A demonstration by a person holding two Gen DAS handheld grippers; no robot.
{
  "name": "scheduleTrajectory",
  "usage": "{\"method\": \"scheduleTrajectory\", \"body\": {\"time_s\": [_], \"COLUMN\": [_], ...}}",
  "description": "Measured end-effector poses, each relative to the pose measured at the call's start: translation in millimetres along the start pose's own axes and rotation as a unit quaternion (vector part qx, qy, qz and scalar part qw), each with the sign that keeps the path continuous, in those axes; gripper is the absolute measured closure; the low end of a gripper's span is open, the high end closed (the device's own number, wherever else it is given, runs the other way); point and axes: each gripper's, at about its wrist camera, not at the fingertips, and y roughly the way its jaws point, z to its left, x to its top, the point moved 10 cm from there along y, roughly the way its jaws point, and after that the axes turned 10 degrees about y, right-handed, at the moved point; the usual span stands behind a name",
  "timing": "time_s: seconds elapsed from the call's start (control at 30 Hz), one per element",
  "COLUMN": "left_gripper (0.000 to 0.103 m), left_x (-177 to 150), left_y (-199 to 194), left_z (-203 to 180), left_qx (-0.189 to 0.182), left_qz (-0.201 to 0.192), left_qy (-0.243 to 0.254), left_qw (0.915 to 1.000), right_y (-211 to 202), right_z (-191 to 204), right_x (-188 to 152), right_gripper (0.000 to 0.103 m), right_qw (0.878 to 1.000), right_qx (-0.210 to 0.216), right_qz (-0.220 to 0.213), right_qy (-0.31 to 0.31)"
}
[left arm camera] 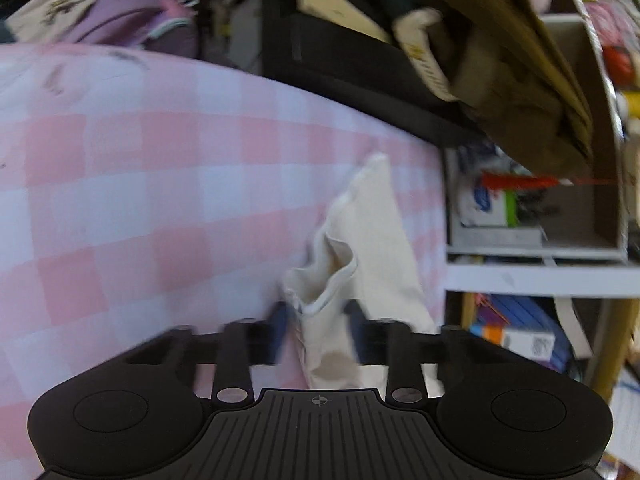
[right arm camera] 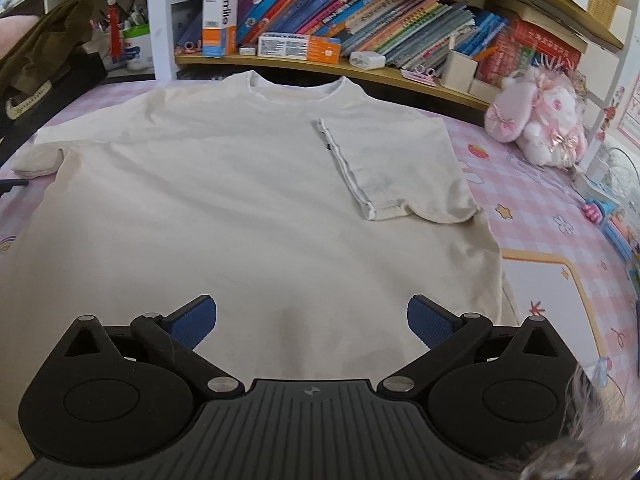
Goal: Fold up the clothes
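Observation:
A cream T-shirt (right arm camera: 240,208) lies spread flat on the pink checked table cover (right arm camera: 540,208), collar toward the bookshelf. Its right sleeve (right arm camera: 392,168) is folded inward onto the chest. My right gripper (right arm camera: 312,320) hovers open over the shirt's lower part, with nothing between its blue pads (right arm camera: 196,320). In the blurred left wrist view, my left gripper (left arm camera: 318,316) is shut on a bunched piece of the cream fabric (left arm camera: 372,232), held up above the checked cover (left arm camera: 140,184). Which part of the shirt this is cannot be told.
A bookshelf (right arm camera: 360,12) packed with books and boxes runs along the far edge. A pink plush toy (right arm camera: 536,120) sits at the right. An olive-brown garment (right arm camera: 44,48) hangs over a black object (left arm camera: 360,76) at the left. Shelves with clutter (left arm camera: 520,208) stand behind it.

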Motion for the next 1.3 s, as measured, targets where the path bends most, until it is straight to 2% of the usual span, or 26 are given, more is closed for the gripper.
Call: {"method": "scheduleTrajectory", "body": {"time_s": [0.03,0.07,0.17,0.27,0.33,0.37,0.4,0.43,0.47,0.5,0.57,0.6,0.63,0.67,0.7,0.73,0.8,0.83,0.87,0.93,0.97,1.03,1.13,1.2,1.23,1.3], "left_gripper": [0.092,0.096,0.098,0.098,0.098,0.098,0.098,0.098,0.097,0.096,0.086,0.086,0.084,0.069,0.061,0.051,0.048,0.048,0.047,0.047,0.046,0.045,0.045,0.044,0.044,0.045], "left_x": [2,1,-4,-9,-19,-40,-68,-95,-122,-149,-200,-215,-213,-211,-208,-201,-187,-181,-177,-174,-180,-203,-236,-239,-235,-198], "left_y": [2,1,-1,-4,-4,1,7,13,19,25,36,40,45,49,51,48,44,42,41,40,41,43,44,38,34,35], "left_z": [1,-3,-44,-85,-114,-128,-134,-139,-144,-148,-154,-153,-145,-137,-132,-133,-133,-134,-138,-148,-150,-148,-138,-143,-147,-163], "left_qx": [0.003,0.008,-0.003,-0.013,-0.022,-0.027,-0.027,-0.028,-0.028,-0.028,-0.028,-0.022,-0.005,0.011,0.019,0.01,-0.006,-0.013,-0.018,-0.03,-0.036,-0.043,-0.049,-0.075,-0.091,-0.091], "left_qz": [-0.001,-0.005,-0.026,-0.047,-0.055,-0.04,-0.014,0.012,0.039,0.065,0.116,0.132,0.133,0.135,0.134,0.131,0.124,0.118,0.109,0.094,0.1,0.137,0.19,0.189,0.184,0.139], "left_qy": [-0.013,0.002,0.104,0.204,0.276,0.333,0.397,0.459,0.518,0.575,0.679,0.708,0.701,0.694,0.684,0.667,0.632,0.619,0.616,0.615,0.621,0.641,0.675,0.677,0.671,0.633], "left_qw": [0.9999,1.0,0.9943,0.9778,0.9593,0.9418,0.9174,0.888,0.8538,0.8149,0.7242,0.6939,0.7006,0.707,0.7169,0.7333,0.7648,0.7764,0.7803,0.782,0.7768,0.7539,0.7112,0.7078,0.713,0.7564], "right_y": [0,-1,-1,-1,0,0,0,0,1,1,3,3,4,5,5,5,6,8,9,12,12,13,13,13,12,11], "right_z": [-2,-4,-10,-15,-21,-24,-27,-30,-32,-35,-39,-41,-43,-45,-47,-49,-54,-56,-58,-62,-63,-63,-66,-71,-74,-79], "right_x": [-1,-1,-3,-4,-5,-6,-6,-6,-6,-6,-5,-5,-5,-5,-6,-6,-8,-9,-10,-11,-11,-11,-12,-11,-12,-13], "right_gripper": [0.0,0.0,0.0,0.0,0.0,0.0,0.0,0.0,0.0,0.0,0.0,0.0,0.0,0.0,0.0,0.0,0.0,0.0,0.0,0.0,0.0,0.0,0.0,0.0,0.0,0.0], "right_qw": [1.0,1.0,1.0,1.0,1.0,0.999,0.999,0.999,0.999,0.999,0.999,0.998,0.998,0.998,0.998,0.998,0.997,0.997,0.997,0.996,0.996,0.996,0.996,0.996,0.995,0.995], "right_qx": [-0.002,-0.005,-0.009,-0.011,-0.012,-0.013,-0.014,-0.016,-0.017,-0.017,-0.018,-0.018,-0.018,-0.019,-0.019,-0.019,-0.021,-0.022,-0.023,-0.024,-0.023,-0.022,-0.023,-0.026,-0.029,-0.034], "right_qz": [0.0,0.001,0.002,0.004,0.006,0.007,0.007,0.007,0.007,0.007,0.008,0.008,0.009,0.009,0.009,0.009,0.013,0.017,0.02,0.024,0.025,0.027,0.028,0.027,0.027,0.027], "right_qy": [0.002,0.004,0.011,0.017,0.024,0.028,0.032,0.037,0.041,0.044,0.05,0.053,0.057,0.059,0.061,0.063,0.069,0.073,0.076,0.082,0.083,0.08,0.08,0.085,0.088,0.094]}}
